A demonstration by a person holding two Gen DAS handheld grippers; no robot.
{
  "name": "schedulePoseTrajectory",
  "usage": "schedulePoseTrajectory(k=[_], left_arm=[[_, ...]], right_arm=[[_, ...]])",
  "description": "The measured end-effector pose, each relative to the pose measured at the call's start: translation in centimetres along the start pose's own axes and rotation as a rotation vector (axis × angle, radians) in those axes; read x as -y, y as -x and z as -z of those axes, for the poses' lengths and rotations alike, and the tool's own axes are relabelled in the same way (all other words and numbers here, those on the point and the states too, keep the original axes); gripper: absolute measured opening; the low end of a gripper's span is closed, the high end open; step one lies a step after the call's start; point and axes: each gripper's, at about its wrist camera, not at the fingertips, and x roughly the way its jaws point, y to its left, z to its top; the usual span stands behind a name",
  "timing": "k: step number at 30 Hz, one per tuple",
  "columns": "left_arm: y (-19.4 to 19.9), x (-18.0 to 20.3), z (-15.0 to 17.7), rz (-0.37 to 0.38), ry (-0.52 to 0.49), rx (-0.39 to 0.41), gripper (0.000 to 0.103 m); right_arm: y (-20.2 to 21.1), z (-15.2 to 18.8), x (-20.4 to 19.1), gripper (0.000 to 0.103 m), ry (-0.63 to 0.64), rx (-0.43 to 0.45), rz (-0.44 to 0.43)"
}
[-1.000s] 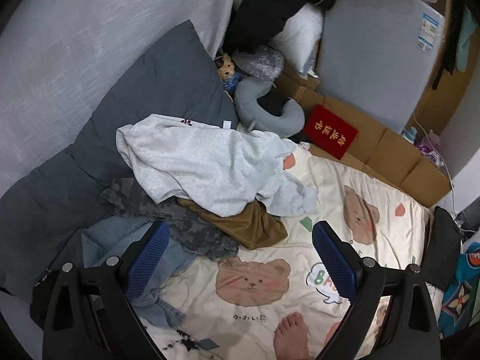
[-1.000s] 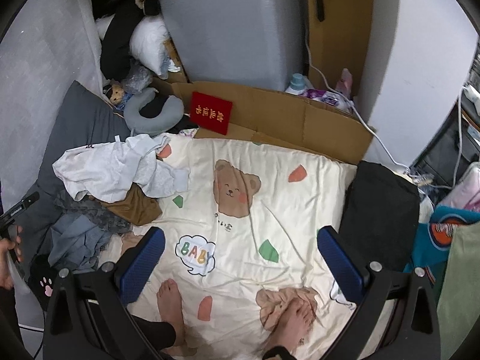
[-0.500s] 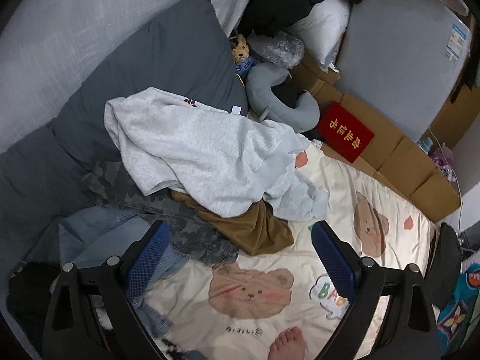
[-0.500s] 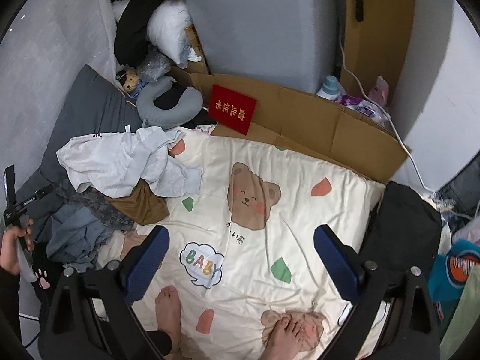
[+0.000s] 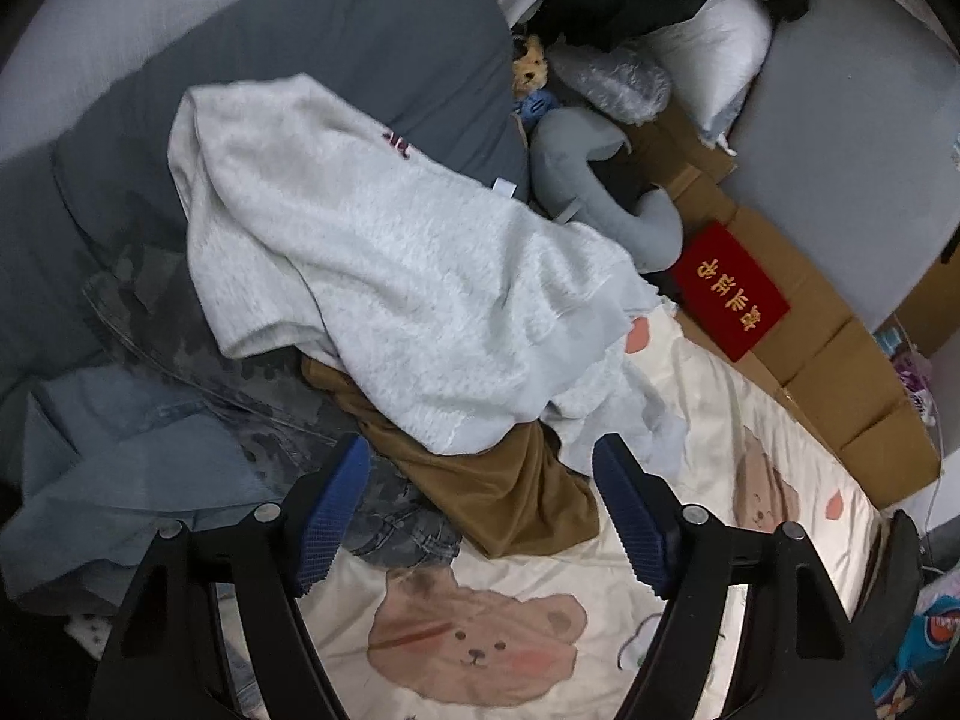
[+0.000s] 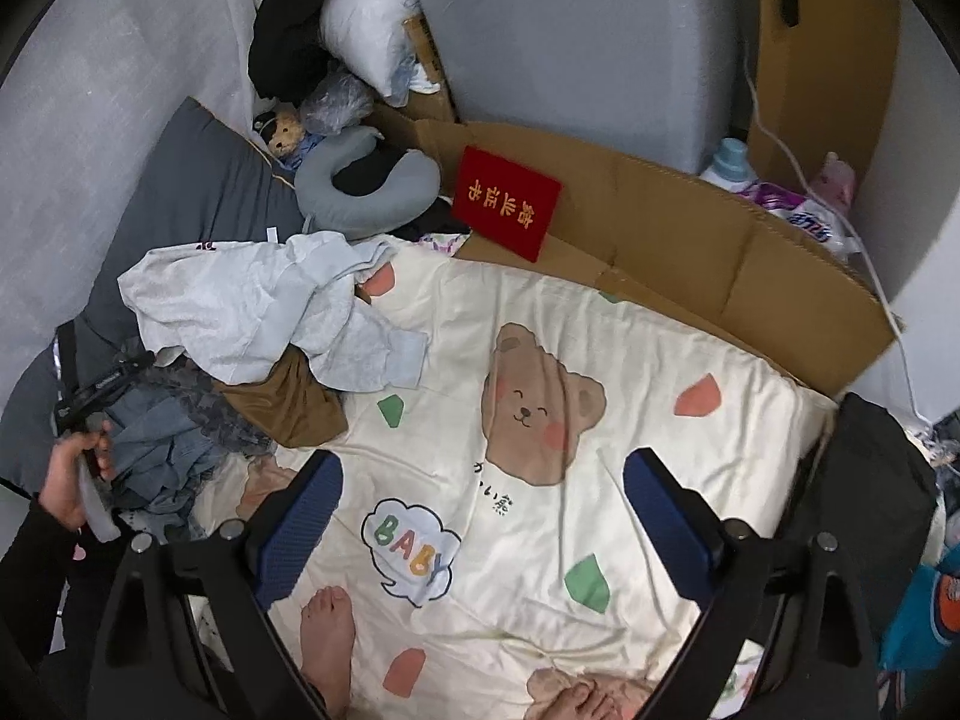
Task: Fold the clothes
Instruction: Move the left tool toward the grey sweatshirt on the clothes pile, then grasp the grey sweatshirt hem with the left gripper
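Note:
A pile of clothes lies at the left of a bear-print blanket. On top is a light grey sweatshirt, with a brown garment, a camouflage piece and blue denim under it. My left gripper hangs just above the brown garment, its jaws closing but the pads pressing on nothing. My right gripper hovers over the bare blanket, also closing, with nothing between its fingers. In the right wrist view the sweatshirt is at the left, and a hand holds the other gripper's handle.
A dark grey pillow lies behind the pile, with a neck pillow, a small teddy and a red booklet nearby. Cardboard edges the blanket's far side. A black bag sits right. Bare feet stand near the front.
Both grippers have sunk toward the bed. The left one came close over the clothes pile and its jaws narrowed. The right one's jaws narrowed slightly.

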Motion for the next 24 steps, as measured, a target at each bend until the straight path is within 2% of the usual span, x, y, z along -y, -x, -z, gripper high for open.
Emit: schedulePoseTrajectory(k=[4, 6, 16, 19, 21, 24], left_arm=[[-3.3, -0.5, 1.0, -0.018, 0.022, 0.003, 0.077], [-4.8, -0.9, 1.4, -0.003, 0.041, 0.001, 0.071], [-11.1, -2.7, 2.7, 0.019, 0.090, 0.009, 0.071], [-12.5, -3.3, 2.6, 0.027, 0.107, 0.012, 0.070], [-13.4, -3.8, 2.5, 0.044, 0.126, 0.003, 0.053], [-14.0, -4.1, 2.6, 0.063, 0.150, -0.006, 0.052]], right_arm=[[-2.5, 0.0, 0.3, 0.091, 0.028, -0.006, 0.006], [-3.7, 0.3, 0.6, 0.090, 0.037, -0.012, -0.003], [-10.4, 2.7, 2.2, 0.084, 0.046, -0.093, -0.035], [-11.9, 3.4, 2.3, 0.078, 0.048, -0.116, -0.056], [-12.8, 3.8, 2.2, 0.078, 0.059, -0.130, -0.058], [-13.9, 4.3, 2.0, 0.077, 0.069, -0.154, -0.055]])
